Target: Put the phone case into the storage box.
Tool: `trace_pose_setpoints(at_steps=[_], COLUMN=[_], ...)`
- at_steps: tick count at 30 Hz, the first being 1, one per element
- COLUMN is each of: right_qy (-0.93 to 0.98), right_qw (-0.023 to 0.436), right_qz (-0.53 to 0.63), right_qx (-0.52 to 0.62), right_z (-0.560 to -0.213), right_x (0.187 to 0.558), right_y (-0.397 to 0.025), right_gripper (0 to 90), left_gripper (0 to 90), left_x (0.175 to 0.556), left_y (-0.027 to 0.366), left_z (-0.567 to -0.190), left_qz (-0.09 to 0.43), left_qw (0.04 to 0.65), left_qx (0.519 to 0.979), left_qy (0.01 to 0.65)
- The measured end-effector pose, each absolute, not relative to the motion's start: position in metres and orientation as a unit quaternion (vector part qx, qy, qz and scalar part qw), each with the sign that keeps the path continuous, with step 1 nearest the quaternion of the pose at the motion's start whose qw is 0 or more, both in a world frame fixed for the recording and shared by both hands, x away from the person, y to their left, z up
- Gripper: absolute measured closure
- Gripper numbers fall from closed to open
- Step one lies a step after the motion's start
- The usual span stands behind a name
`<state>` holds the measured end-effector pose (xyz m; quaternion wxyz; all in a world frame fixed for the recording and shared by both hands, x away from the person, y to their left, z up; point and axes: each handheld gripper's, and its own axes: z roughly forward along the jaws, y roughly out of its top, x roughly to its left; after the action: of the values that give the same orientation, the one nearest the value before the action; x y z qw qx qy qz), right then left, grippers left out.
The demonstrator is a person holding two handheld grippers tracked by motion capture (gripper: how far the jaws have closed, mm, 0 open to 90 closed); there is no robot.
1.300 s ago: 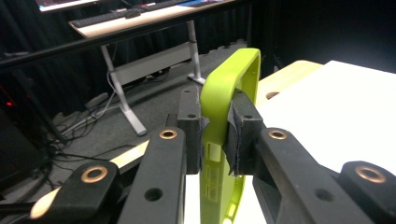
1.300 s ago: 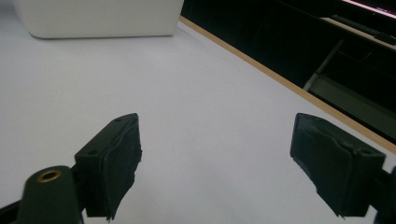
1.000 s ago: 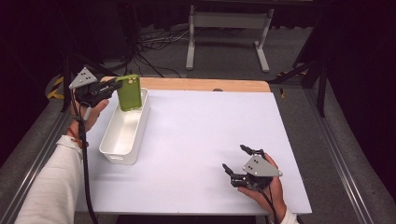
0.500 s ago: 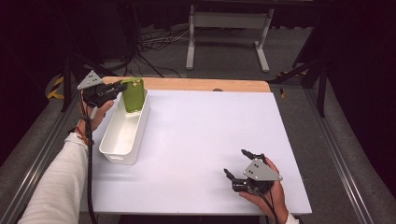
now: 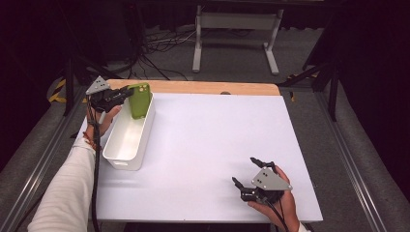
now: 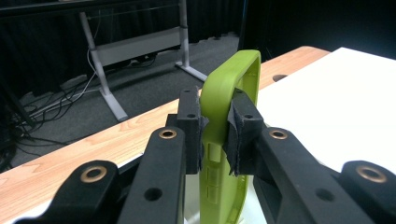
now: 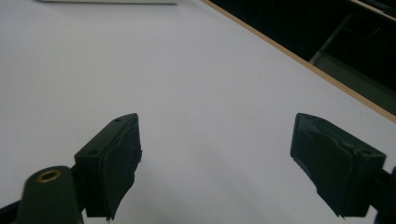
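Left gripper [image 5: 126, 93] clamped at far left; right gripper [image 5: 246, 173] spread wide, near-right.

A white table [image 5: 208, 145] with a wooden strip [image 5: 203, 87] along its far edge stood on grey carpet. Beyond the table's far edge stood a white metal stand [image 5: 235, 34], with black cables [image 5: 154, 46] lying on the floor to the left of that stand.
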<state>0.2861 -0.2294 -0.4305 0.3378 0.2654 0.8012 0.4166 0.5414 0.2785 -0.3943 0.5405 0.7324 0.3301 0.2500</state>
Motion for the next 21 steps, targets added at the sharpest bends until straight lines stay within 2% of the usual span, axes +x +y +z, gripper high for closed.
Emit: trace_pose_setpoints(at_steps=[3, 6, 8, 21], right_qy=[0.803, 0.81, 0.813, 0.821], right_qw=[0.334, 0.332, 0.33, 0.317], right_qz=[0.416, 0.408, 0.405, 0.4], right_qx=[0.265, 0.258, 0.259, 0.255], right_z=[-0.431, -0.433, -0.434, -0.436], right_x=[0.287, 0.287, 0.288, 0.29], right_y=[-0.229, -0.227, -0.226, -0.223], right_gripper=[17.6, 18.0, 18.0, 18.5], left_gripper=[76.9, 69.4, 71.6, 61.7], left_x=[0.542, 0.546, 0.548, 0.558], left_y=[0.276, 0.272, 0.27, 0.268], left_z=[-0.394, -0.394, -0.394, -0.4], left_qz=[0.266, 0.282, 0.291, 0.314], left_qw=[0.528, 0.505, 0.49, 0.448], left_qx=[0.736, 0.744, 0.749, 0.756], left_qy=[0.33, 0.334, 0.337, 0.359])
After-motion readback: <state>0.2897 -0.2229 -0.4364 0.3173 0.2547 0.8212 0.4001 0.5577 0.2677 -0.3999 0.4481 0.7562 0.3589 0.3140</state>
